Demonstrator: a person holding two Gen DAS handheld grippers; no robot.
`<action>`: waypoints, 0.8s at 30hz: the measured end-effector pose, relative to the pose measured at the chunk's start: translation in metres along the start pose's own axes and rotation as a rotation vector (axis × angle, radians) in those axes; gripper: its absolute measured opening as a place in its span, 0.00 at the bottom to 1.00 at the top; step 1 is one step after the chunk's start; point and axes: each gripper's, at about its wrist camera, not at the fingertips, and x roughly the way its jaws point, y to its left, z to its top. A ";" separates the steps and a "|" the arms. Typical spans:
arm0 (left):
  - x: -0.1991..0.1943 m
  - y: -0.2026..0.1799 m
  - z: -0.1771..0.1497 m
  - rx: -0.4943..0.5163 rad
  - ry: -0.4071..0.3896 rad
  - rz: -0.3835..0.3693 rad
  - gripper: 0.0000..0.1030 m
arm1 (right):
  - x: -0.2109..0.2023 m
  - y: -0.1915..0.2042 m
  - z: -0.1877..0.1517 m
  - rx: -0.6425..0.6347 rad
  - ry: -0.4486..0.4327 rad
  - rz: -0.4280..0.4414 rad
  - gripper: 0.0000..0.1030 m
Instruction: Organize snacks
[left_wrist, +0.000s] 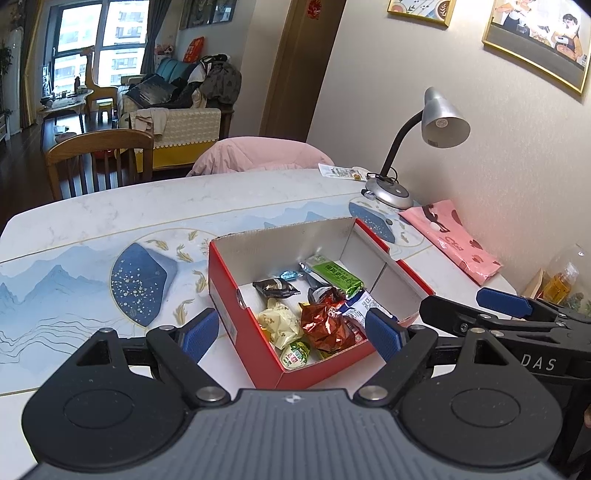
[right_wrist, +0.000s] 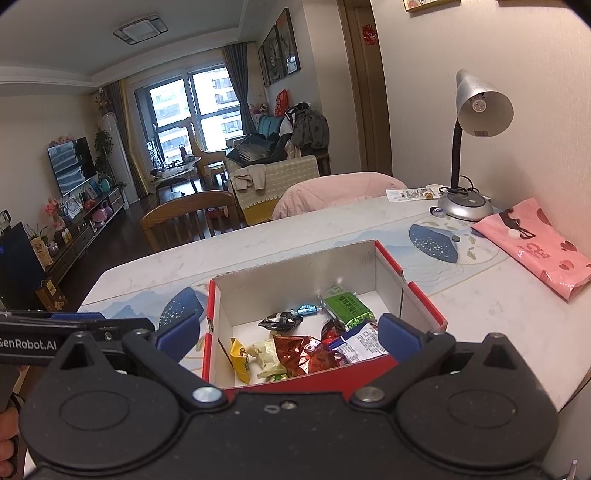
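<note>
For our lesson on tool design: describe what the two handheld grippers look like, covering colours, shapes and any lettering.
Both are matte black. The left gripper has a ribbed grey top, round pivot discs, silver rivets and blue pads. The right gripper has the same discs, rivets and blue pads. White lettering on their sides reads "DAS" and "SenRobot.AI".

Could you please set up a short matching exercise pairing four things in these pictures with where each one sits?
Things:
1. green snack bar
2. desk lamp
3. pink bag
4. wooden chair

Places:
A. beyond the table's far edge
B. inside the red box
C. flat on the table by the wall
D. standing at the table's far corner

Pairs: 1-B, 2-D, 3-C, 4-A
</note>
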 end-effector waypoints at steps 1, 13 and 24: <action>0.000 0.000 -0.001 0.000 0.000 0.000 0.84 | 0.000 -0.001 0.000 0.001 0.000 0.000 1.00; 0.000 0.004 -0.001 -0.010 0.005 0.003 0.84 | 0.003 0.003 -0.003 0.002 0.006 0.001 1.00; 0.001 0.004 -0.002 -0.012 0.007 0.003 0.84 | 0.003 0.001 -0.002 0.003 0.006 0.003 1.00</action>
